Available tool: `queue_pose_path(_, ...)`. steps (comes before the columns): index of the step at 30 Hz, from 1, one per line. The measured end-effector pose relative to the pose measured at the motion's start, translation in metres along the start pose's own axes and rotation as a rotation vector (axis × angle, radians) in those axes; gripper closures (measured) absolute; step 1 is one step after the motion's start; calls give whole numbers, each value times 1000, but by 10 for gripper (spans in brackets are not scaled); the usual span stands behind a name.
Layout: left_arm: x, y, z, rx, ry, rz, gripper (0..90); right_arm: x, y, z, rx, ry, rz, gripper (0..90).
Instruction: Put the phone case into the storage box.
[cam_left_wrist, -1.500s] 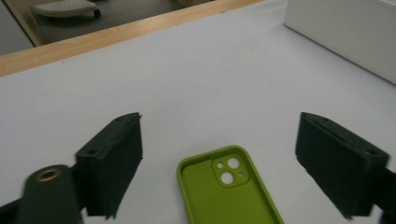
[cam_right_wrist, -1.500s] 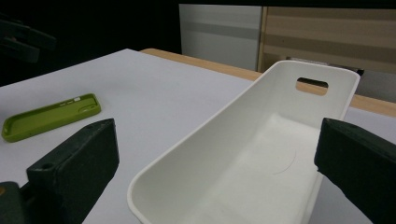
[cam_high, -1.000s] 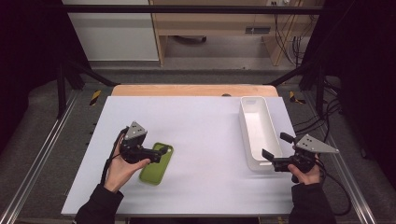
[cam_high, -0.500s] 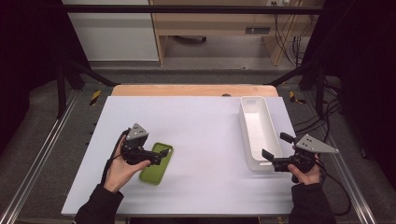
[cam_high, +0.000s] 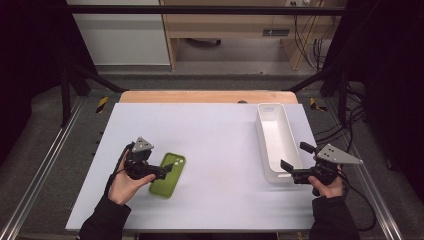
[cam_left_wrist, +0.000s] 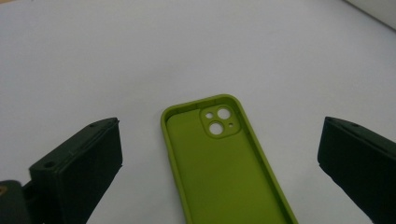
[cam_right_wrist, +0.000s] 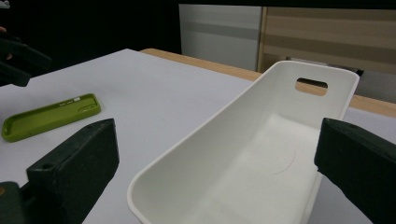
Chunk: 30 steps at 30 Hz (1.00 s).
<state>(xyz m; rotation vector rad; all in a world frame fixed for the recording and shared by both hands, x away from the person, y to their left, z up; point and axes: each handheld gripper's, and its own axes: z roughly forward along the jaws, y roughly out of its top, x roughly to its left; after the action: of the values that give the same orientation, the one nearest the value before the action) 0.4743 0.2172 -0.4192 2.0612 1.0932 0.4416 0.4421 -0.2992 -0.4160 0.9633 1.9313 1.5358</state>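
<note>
A green phone case (cam_high: 168, 175) lies hollow side up on the white table (cam_high: 220, 135), at the front left. My left gripper (cam_high: 162, 170) hovers over its near-left part, held by a hand. In the left gripper view the left gripper (cam_left_wrist: 219, 125) is open, its jaws wide on either side of the phone case (cam_left_wrist: 224, 172), apart from it. My right gripper (cam_high: 295, 157) is open at the near end of an empty white tray (cam_high: 279, 140). In the right gripper view the right gripper (cam_right_wrist: 217, 123) has the tray (cam_right_wrist: 261, 154) between its jaws, without touching.
The tray runs front to back along the table's right side, with a handle slot (cam_right_wrist: 311, 86) in its far wall. A wooden strip (cam_high: 200, 96) borders the far edge. Metal rails (cam_high: 45, 155) flank the table. The right gripper view also shows the phone case (cam_right_wrist: 49, 116) at far left.
My left gripper has shifted slightly toward the near edge over the phone case. The case, the tray and the right gripper have not moved.
</note>
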Motion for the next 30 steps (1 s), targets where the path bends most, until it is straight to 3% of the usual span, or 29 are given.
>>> queue_pose_path(13,10,-9,14,85,44,-25,49,0,0,0,0,0,-1,5)
queue_pose_path(24,17,-17,25,161,83,-25,179,0,0,0,1,0,-2,5)
queue_pose_path(30,18,-20,23,189,79,-39,281,0,0,0,5,2,-3,5)
